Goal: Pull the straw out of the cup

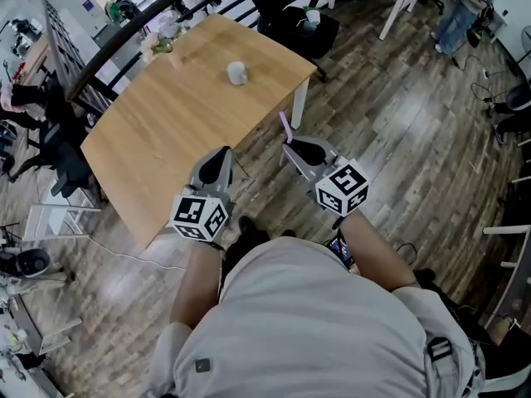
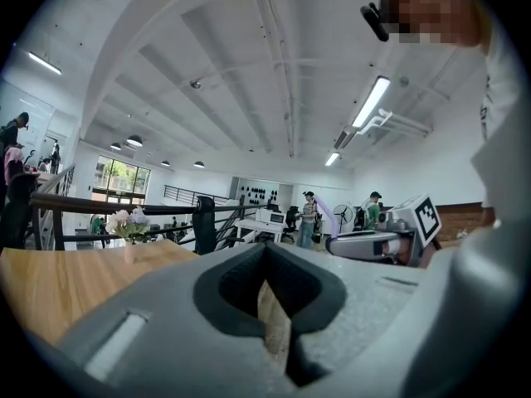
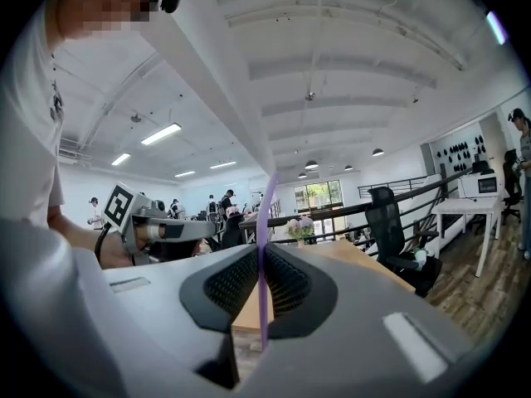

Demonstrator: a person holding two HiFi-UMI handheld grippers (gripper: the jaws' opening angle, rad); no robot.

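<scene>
The white cup stands on the wooden table, far from both grippers, with no straw in it. My right gripper is off the table's near right corner, over the floor, shut on a thin purple straw that sticks up between its pads. My left gripper hovers beside it at the table's near edge. Its jaws are shut with nothing between them, and only a sliver of table shows through. The cup is hidden in both gripper views.
A vase of flowers sits at the table's far corner by a black railing. Black office chairs stand left of the table and another beyond it. Wooden floor spreads to the right; people stand in the distance.
</scene>
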